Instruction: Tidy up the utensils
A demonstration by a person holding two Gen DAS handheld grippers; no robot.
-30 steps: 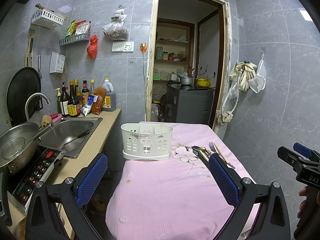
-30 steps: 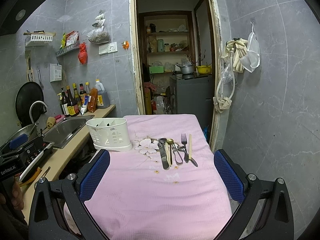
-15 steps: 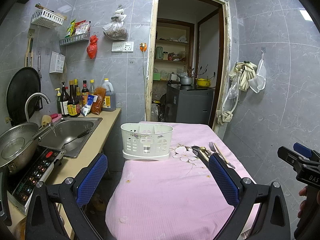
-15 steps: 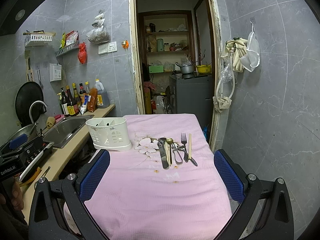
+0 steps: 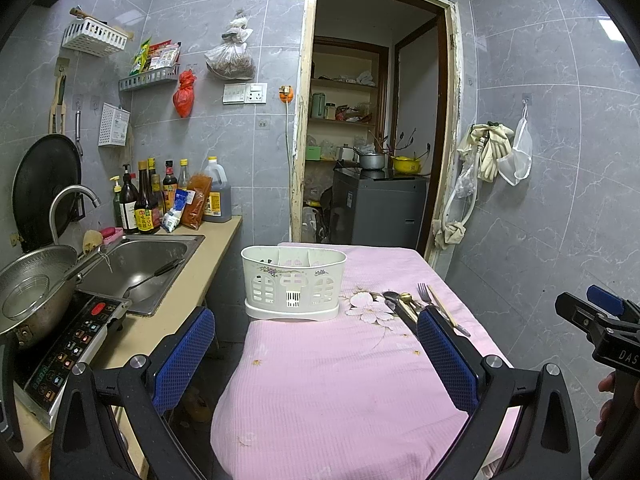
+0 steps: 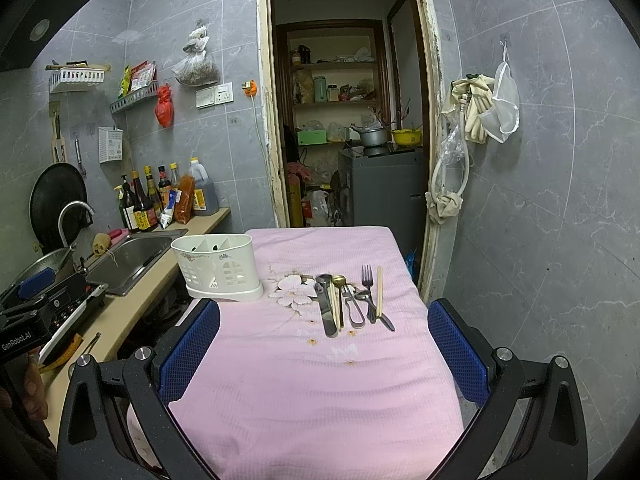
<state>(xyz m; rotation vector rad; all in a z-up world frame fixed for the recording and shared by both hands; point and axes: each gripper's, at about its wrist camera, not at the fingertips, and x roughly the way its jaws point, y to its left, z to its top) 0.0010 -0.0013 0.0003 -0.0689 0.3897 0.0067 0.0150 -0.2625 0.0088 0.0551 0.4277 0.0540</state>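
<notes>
Right wrist view: with right gripper point(image 6: 324, 354) wide open and empty, advance to utensils point(image 6: 350, 300) at frame centre, pinching one handle squarely.

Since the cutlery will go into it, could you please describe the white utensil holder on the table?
The utensil holder is an oval, cream-white tub that looks plastic, with cut-out vents, a small floral print and inner dividers. It stands upright on a matching drip tray on the pink tablecloth, near the table's sink-side edge, apparently empty and apart from the cutlery.
</notes>
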